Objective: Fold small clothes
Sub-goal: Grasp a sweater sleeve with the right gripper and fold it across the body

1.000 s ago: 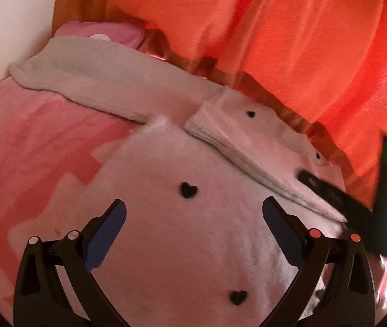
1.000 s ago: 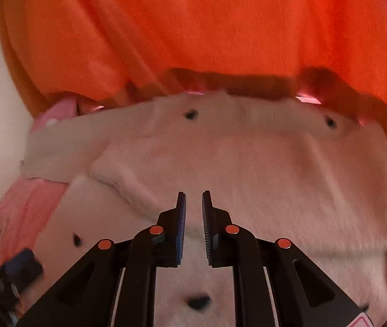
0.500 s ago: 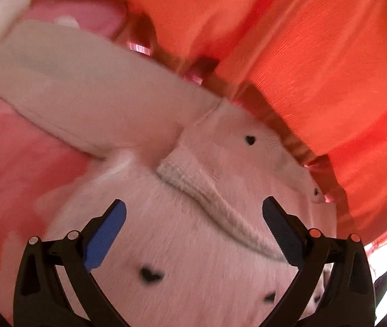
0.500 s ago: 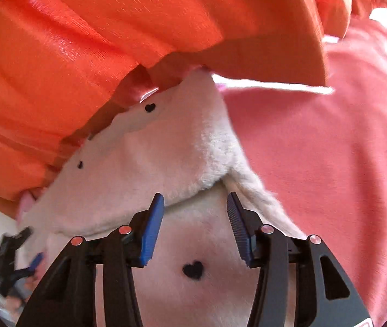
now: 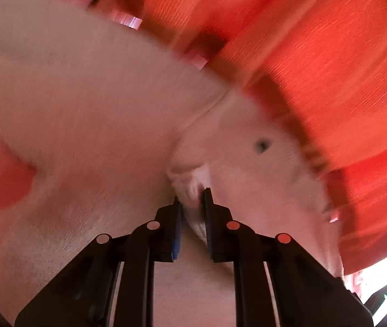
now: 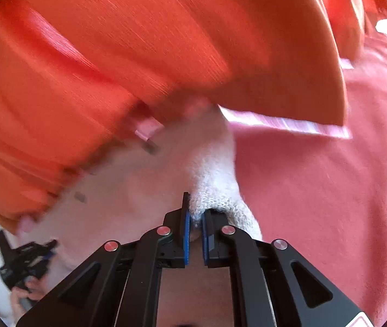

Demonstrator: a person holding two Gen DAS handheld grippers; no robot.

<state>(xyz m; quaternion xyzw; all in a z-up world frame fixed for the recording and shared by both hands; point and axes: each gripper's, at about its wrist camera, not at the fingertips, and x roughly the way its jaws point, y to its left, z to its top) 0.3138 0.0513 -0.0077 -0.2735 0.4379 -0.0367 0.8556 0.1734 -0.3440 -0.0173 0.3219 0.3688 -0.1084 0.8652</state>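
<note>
Both grippers pinch the fuzzy sweater

Left hand-held gripper (image 5: 192,200) and right hand-held gripper (image 6: 194,212) each clamp a fold of the fluffy pale-pink sweater (image 5: 90,103).

A home bedroom: pink bedspread (image 6: 316,190) under orange curtains (image 6: 111,54)

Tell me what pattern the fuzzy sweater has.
Pale pink sweater with small black hearts; clearest in the left wrist view.
</note>
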